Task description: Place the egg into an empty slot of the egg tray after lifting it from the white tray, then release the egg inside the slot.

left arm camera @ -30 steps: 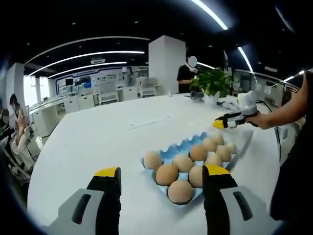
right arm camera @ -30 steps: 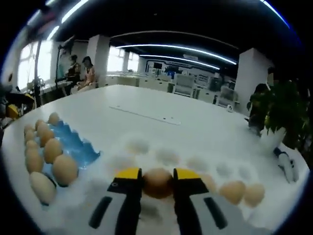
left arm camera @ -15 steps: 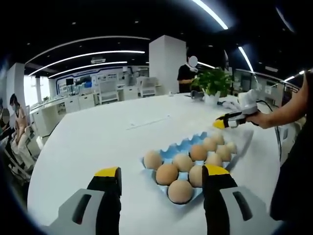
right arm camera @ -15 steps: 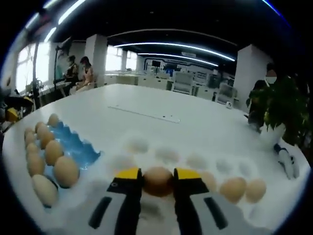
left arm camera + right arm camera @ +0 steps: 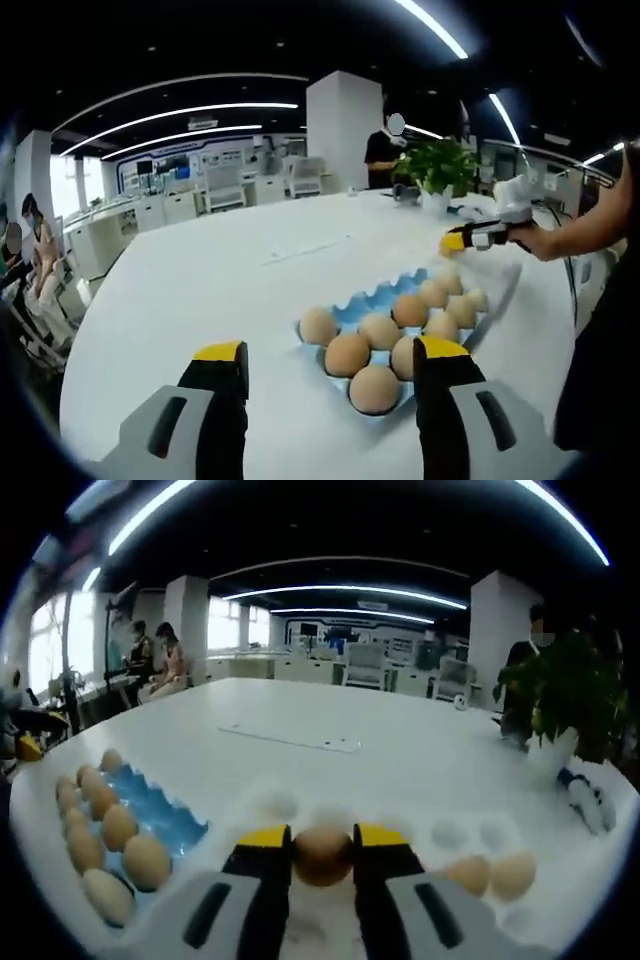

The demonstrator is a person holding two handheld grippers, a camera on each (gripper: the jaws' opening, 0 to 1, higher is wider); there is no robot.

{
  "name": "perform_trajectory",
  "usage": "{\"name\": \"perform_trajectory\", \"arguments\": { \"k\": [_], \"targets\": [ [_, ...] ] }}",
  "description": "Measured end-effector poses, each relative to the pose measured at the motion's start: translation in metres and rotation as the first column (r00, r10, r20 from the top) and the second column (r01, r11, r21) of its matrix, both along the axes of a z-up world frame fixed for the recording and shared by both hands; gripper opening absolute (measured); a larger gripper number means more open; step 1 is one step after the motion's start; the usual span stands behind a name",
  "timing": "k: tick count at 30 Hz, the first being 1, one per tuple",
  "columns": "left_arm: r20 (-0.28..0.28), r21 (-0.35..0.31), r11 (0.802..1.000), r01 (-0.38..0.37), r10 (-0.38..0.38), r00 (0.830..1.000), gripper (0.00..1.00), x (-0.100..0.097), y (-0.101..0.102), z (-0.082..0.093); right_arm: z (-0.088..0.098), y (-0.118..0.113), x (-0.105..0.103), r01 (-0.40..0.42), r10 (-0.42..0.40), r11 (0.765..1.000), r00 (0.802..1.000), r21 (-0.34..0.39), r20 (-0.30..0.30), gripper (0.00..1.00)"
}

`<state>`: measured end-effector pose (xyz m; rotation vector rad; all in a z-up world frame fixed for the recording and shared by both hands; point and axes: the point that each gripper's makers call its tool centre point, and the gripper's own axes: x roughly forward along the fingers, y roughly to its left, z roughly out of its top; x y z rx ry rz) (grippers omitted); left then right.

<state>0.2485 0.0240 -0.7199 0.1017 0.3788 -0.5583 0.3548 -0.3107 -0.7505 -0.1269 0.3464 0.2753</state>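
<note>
Jaws of right gripper (image 5: 322, 852) clamped on egg (image 5: 322, 855) above white tray (image 5: 455, 838) (blue egg tray (image 5: 165, 820) lay alongside); left gripper (image 5: 330, 365) jaws gaped over table (image 5: 200, 290).

The left gripper view looks forward over its own parted jaws, low above the white table (image 5: 200, 290), the blue egg tray (image 5: 395, 340) just ahead. The right gripper view faces across the white tray (image 5: 450, 840) from close above. Both views share that blue egg tray (image 5: 150, 820) and the potted plant (image 5: 437, 170).
</note>
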Motion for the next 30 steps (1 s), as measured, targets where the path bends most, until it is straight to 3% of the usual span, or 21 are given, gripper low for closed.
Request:
{"name": "perform_trajectory", "arguments": {
  "k": [11, 15, 19, 23, 26, 27, 30],
  "targets": [
    [0.004, -0.002, 1.0, 0.008, -0.008, 1.0, 0.68, 0.0, -0.002, 0.001, 0.009, 0.004, -0.001, -0.02, 0.02, 1.0, 1.0, 0.015, 0.007, 0.24],
    [0.004, -0.004, 1.0, 0.013, -0.013, 1.0, 0.68, 0.0, -0.003, 0.001, 0.001, 0.006, -0.003, -0.032, 0.033, 0.999, 0.999, 0.026, -0.026, 0.24],
    [0.004, -0.006, 1.0, 0.018, -0.018, 1.0, 0.67, 0.0, -0.005, 0.001, 0.004, 0.018, -0.009, -0.059, 0.061, 0.996, 0.998, 0.073, -0.034, 0.24],
    [0.001, -0.006, 1.0, 0.02, -0.02, 1.0, 0.67, 0.0, -0.006, 0.0, -0.001, 0.025, -0.008, -0.114, 0.114, 0.993, 0.993, -0.004, -0.032, 0.25],
    [0.004, -0.002, 1.0, 0.026, -0.026, 1.0, 0.67, 0.0, -0.008, 0.001, -0.001, 0.024, -0.005, -0.114, 0.115, 0.993, 0.993, 0.006, -0.029, 0.27],
    [0.004, -0.002, 1.0, 0.026, -0.026, 1.0, 0.67, 0.001, -0.008, 0.001, -0.009, 0.017, -0.006, -0.119, 0.114, 0.989, 0.992, -0.087, -0.058, 0.28],
    [0.003, -0.004, 1.0, 0.025, -0.025, 1.0, 0.67, 0.001, -0.008, 0.001, -0.018, 0.015, -0.008, -0.118, 0.114, 0.99, 0.991, -0.071, -0.067, 0.32]
  ]
}}
